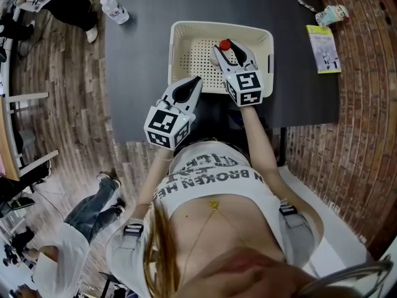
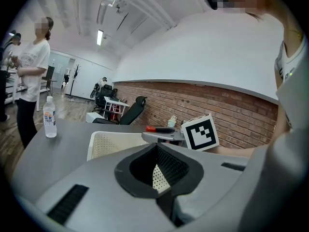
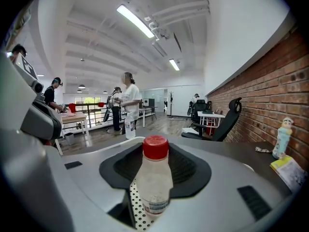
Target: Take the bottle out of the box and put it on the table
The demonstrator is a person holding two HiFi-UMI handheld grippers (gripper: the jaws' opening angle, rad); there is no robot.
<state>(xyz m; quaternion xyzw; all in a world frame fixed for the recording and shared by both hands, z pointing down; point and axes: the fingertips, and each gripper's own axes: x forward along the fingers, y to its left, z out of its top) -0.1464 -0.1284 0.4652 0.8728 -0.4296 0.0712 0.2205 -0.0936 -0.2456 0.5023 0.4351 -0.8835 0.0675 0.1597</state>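
Right hand-held gripper (image 1: 231, 56): you hold it over the inside of the box, tips pointing away from you and slightly down. Its jaws are closed on the body of the bottle, one pad on each side.
Bottle (image 3: 154, 178): clear plastic with a label band low on the body. It stands between the pads of your right hand-held gripper, inside the outline of the box.
Bottle axis: the long axis is upright. The red cap (image 3: 155, 147) points up and the base points down toward the perforated floor. In the head view you see it almost end on, so only the cap shows.
Bottle base: you cannot tell whether it rests on the box floor.
Left hand-held gripper (image 1: 193, 85): its jaws are spread and nothing is between them. The tips sit at the near wall of the box, to the left of your right hand-held gripper.
Box (image 1: 186, 33): a cream basket with perforated walls and floor. It stands on the table just in front of you.
Table (image 1: 142, 54): dark grey top.
Far water bottle (image 1: 115, 10): it stands upright near the far left corner of the table, well apart from the box.
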